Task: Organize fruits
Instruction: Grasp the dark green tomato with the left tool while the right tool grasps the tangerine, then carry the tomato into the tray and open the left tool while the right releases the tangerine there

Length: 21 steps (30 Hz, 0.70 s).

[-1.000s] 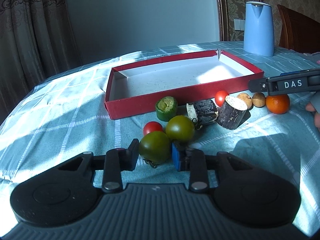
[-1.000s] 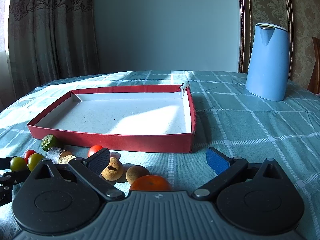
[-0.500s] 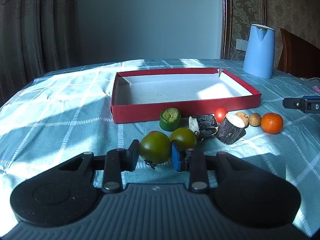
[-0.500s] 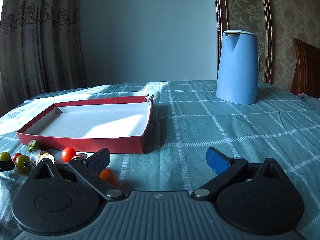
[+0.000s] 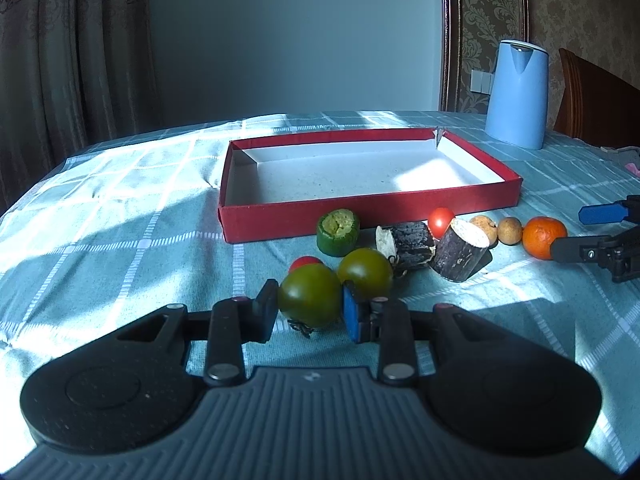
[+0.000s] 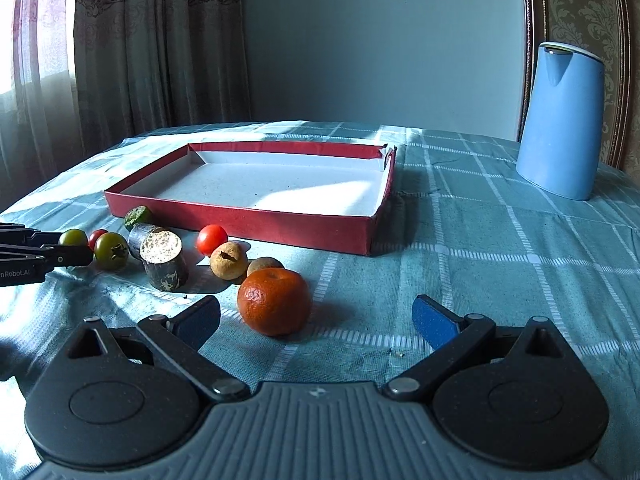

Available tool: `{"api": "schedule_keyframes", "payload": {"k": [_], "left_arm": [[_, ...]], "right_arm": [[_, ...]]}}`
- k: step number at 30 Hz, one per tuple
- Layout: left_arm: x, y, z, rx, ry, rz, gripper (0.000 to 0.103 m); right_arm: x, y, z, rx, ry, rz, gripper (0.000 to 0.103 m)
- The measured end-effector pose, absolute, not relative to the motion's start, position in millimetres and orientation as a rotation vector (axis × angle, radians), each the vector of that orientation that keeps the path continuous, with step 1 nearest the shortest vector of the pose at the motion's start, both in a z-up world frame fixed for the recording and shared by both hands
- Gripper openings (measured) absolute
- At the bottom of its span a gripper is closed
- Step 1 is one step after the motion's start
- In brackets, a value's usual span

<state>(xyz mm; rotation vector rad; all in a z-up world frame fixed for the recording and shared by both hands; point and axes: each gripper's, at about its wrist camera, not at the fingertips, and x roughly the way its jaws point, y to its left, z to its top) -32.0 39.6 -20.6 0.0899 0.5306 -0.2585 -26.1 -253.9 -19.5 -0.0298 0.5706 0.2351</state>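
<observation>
On the left, left claw (image 5: 310, 312) is clenched on a green tomato (image 5: 310, 295), second green tomato (image 5: 366, 268) and small red one (image 5: 305, 262) just behind it. Further right: cut green fruit (image 5: 338, 232), two dark log pieces (image 5: 460, 249), red tomato (image 5: 441, 220), two tan fruits (image 5: 510, 231), all in front of the empty red tray (image 5: 360, 216) on the tabletop (image 5: 120, 232). Far right, right claw (image 6: 316, 320) is spread wide, orange (image 6: 274, 302) between the fingers, untouched.

A home dining room: checked tablecloth (image 6: 480, 240), patterned curtains (image 6: 160, 60), damask wallpaper (image 5: 492, 20), blue kettle (image 6: 560, 128).
</observation>
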Motion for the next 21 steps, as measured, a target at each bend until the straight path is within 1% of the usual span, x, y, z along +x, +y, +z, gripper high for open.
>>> {"api": "schedule_keyframes", "payload": {"k": [1, 2, 3, 4, 6, 7, 8, 9, 11, 21], "left_arm": [[-31.7, 39.6, -20.7, 0.091, 0.532, -0.260, 0.030], [-31.6, 39.5, -20.9, 0.092, 0.534, -0.260, 0.030], [-31.8, 39.5, -20.9, 0.092, 0.533, -0.260, 0.030], [-31.9, 39.4, -20.9, 0.092, 0.532, -0.261, 0.030], [-31.7, 39.4, -21.1, 0.093, 0.534, -0.263, 0.030], [-31.4, 39.2, -21.2, 0.094, 0.536, -0.265, 0.030], [-31.4, 39.0, -21.3, 0.095, 0.537, -0.266, 0.030], [-31.3, 38.6, -21.4, 0.098, 0.538, -0.267, 0.030], [-31.0, 38.2, -21.7, 0.099, 0.539, -0.267, 0.031], [-34.0, 35.0, -19.7, 0.121, 0.513, -0.256, 0.031]], "right_arm": [[-23.3, -251.4, -20.2, -0.036, 0.575, 0.240, 0.097], [-18.4, -249.2, -21.9, -0.043, 0.590, 0.246, 0.089], [-13.3, -247.5, -24.0, -0.043, 0.612, 0.252, 0.084], [-9.7, -246.8, -25.7, -0.039, 0.630, 0.256, 0.075], [-5.5, -246.5, -27.2, -0.027, 0.643, 0.267, 0.069], [-5.2, -246.0, -27.1, -0.027, 0.642, 0.278, 0.060], [-5.1, -245.0, -27.1, -0.030, 0.643, 0.289, 0.054], [-4.3, -242.7, -27.7, -0.041, 0.644, 0.296, 0.052], [-6.0, -239.0, -27.3, -0.054, 0.640, 0.306, 0.042], [-7.3, -238.7, -21.8, -0.067, 0.604, 0.187, 0.042]]}}
